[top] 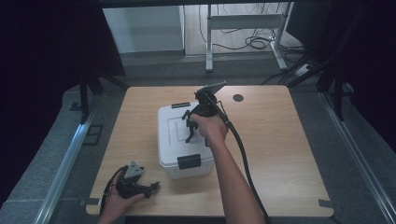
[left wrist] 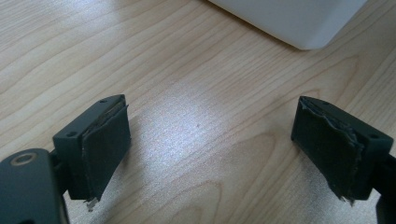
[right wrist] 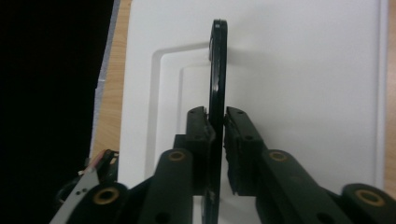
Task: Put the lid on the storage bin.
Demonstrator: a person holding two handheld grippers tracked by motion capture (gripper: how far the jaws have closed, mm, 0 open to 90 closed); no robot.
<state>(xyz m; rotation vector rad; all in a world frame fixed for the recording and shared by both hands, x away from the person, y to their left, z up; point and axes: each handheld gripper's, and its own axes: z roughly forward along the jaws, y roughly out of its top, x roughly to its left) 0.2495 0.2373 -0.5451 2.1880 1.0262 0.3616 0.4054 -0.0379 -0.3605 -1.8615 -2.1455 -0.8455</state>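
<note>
On top of the white box (top: 173, 135), at the middle of its lid, my right gripper (top: 194, 125) is pinched shut on the black handle (right wrist: 217, 70), which stands up on edge between the pads. In the right gripper view the handle is a thin, flat, glossy strip rising from the recessed panel of the lid. The box sits near the centre of the wooden table (top: 280, 140), with a black latch (top: 188, 161) on its near end and another latch (top: 180, 105) on its far end.

I judge the box to be stiff moulded plastic, smooth and fairly slippery on its walls, so the handle is the sensible hold. Being thin, it could twist in the pads if the box swings. I cannot tell whether anything is inside, so I would treat the weight as unknown. With both latches apparently down, I expect lid and body to come up together.

Near the box's front left corner, my left gripper (top: 140, 185) rests low over the table, jaws spread wide and holding nothing, with one rounded white corner of the box just beyond.
</note>
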